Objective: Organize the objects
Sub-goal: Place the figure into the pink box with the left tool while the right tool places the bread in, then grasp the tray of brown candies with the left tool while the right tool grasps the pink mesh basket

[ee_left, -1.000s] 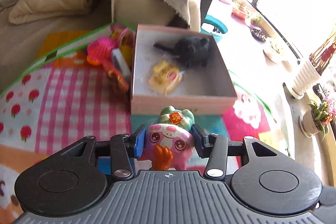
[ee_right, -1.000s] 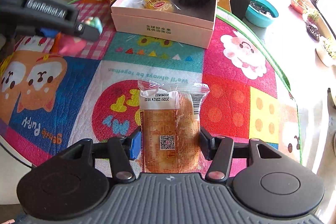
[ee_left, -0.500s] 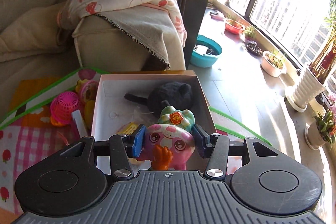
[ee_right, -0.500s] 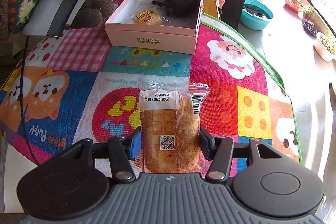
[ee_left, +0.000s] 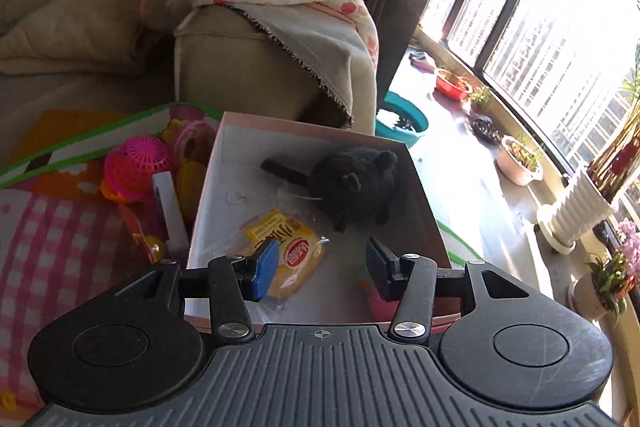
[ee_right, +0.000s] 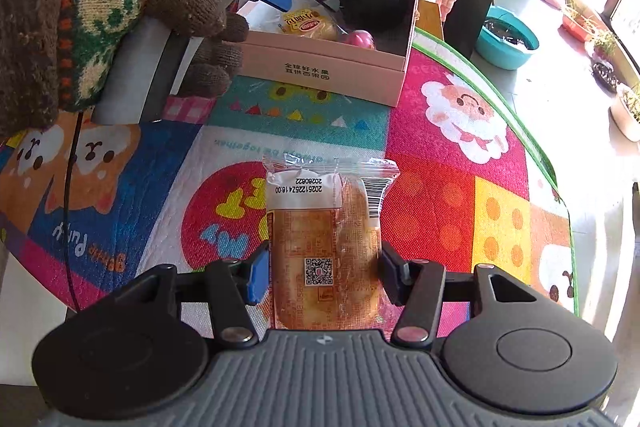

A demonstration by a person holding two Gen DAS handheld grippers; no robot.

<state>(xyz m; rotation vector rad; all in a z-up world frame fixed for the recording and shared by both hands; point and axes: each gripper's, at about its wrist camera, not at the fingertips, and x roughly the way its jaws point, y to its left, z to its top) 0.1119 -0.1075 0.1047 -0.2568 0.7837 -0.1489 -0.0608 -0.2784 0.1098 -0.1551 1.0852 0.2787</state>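
- Pink cardboard box (ee_left: 424, 211) is the landmark, sitting on the colourful play mat (ee_right: 452, 163) that covers the desk, and everything is being gathered into it.
- Left hand-held gripper (ee_left: 320, 267) hovers over the box's near edge, jaws spread wide with nothing between them.
- Just below its right finger, a pink toy (ee_left: 378, 301) lies inside the box at the near wall; the right wrist view shows it as a pink lump (ee_right: 362, 39) just behind the front wall.
- Also inside: a yellow snack packet (ee_left: 288, 259) near the middle and a black plush (ee_left: 354, 183) at the far side, so the box looks to be the collecting spot.
- Right hand-held gripper (ee_right: 322, 277) is well in front of the box, pinching a wrapped pastry (ee_right: 324, 247) across its width, lengthwise along the fingers, so it carries flat.
- My read: that pastry goes in the box next, and free floor remains near its front wall.
- Loose pink and yellow toys (ee_left: 136, 167) sit just outside the box's left wall, apparently awaiting sorting.
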